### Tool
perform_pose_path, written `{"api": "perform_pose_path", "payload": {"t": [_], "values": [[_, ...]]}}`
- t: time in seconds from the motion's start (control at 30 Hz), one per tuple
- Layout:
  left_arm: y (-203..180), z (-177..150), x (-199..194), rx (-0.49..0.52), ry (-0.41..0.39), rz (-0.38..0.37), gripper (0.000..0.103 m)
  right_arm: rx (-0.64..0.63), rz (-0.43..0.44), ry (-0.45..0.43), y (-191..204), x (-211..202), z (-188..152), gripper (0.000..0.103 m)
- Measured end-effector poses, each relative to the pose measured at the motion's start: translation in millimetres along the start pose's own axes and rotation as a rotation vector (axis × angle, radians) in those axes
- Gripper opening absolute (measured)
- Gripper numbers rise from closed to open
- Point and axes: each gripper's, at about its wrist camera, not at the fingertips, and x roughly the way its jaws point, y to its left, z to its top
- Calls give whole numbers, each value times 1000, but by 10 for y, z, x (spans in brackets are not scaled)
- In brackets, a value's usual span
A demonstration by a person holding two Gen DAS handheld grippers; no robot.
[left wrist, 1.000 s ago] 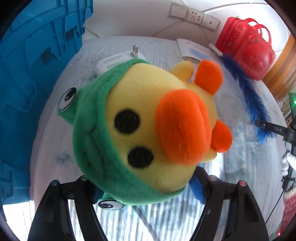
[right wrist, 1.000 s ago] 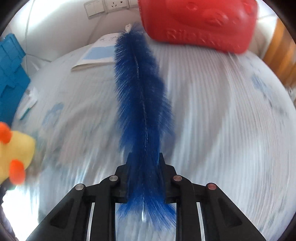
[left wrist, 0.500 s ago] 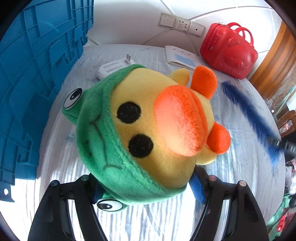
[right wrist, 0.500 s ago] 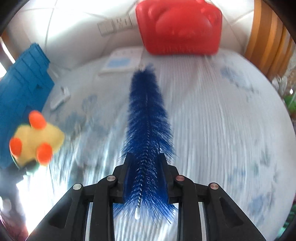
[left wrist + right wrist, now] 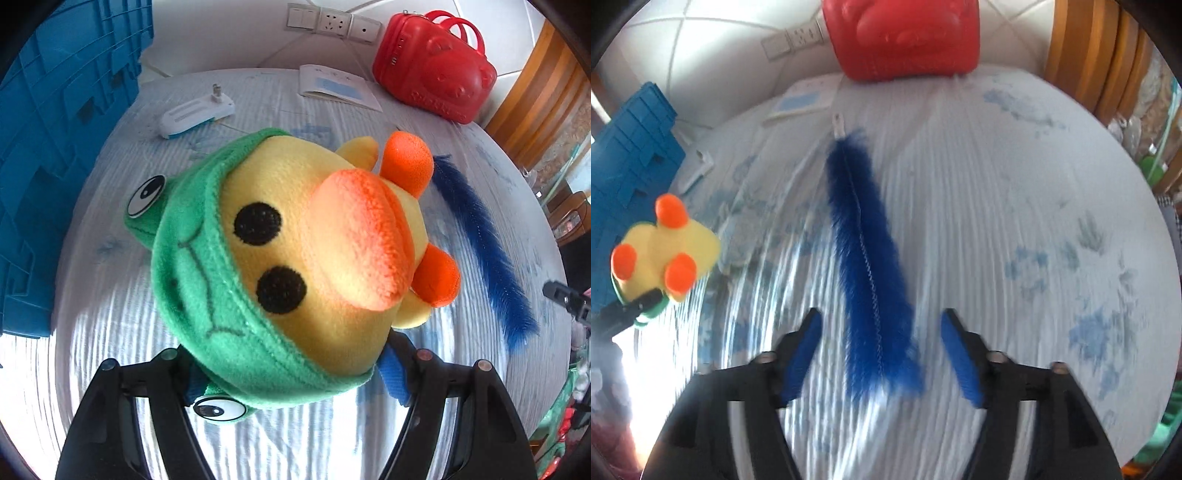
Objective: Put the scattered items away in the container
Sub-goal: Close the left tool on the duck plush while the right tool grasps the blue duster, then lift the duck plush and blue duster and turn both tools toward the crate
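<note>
Left tool (image 5: pixel 291 365) pinches the plush duck (image 5: pixel 295 254) in its green frog hood, held above the tabletop (image 5: pixel 110 295) beside the blue container (image 5: pixel 55 147). Right tool (image 5: pixel 882 354) is spread wide, the blue brush (image 5: pixel 868 266) lying on the tabletop between its fingers (image 5: pixel 801 354), untouched by either.

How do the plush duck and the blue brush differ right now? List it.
Plush duck is round, yellow with a green hood; blue brush is long, thin and bristly.
The duck is clamped in the left tongs, off the table; the brush lies between the open right tongs, untouched by either pad.
Both sit outside the blue container.
</note>
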Motion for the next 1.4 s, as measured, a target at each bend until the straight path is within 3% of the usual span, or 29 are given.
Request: {"api": "perform_pose_path", "payload": {"t": [0.3,0.33,0.37,0.43,0.67,0.8,0.87,0.97,1.1,1.13,1.2,1.23,1.33,1.4], "values": [[-113,-160,128,-42,35,37,74,-51,32,8,108,461,311,80],[-110,-163,136,-46,34,36,74,-65,21,2,142,517,344,68],[-110,-158,139,-46,30,38,74,-79,9,2,171,571,372,46],[-114,-140,148,-40,19,47,74,-96,-13,11,219,710,451,33],[-59,-72,205,-55,14,50,74,-129,-11,-17,301,1011,766,39],[-51,-71,301,-57,36,56,74,-136,-19,20,314,1297,856,39],[-45,-76,334,-57,42,60,74,-147,-30,6,345,1339,853,57],[-35,-76,402,-61,59,63,74,-171,-43,6,404,1393,841,73],[-43,-100,503,-59,88,68,75,-190,-90,-7,445,1394,815,71],[-44,-115,550,-56,111,74,75,-194,-88,-8,448,1386,810,68],[-39,-139,571,-56,115,72,75,-205,-81,-17,450,1355,807,48],[-44,-138,549,-55,107,71,73,-212,-76,-18,456,1327,803,28],[-81,-120,383,-52,51,66,69,-202,-54,-4,412,1295,786,18],[-139,-110,221,-27,5,79,68,-192,-36,-17,391,1181,742,17]]}}
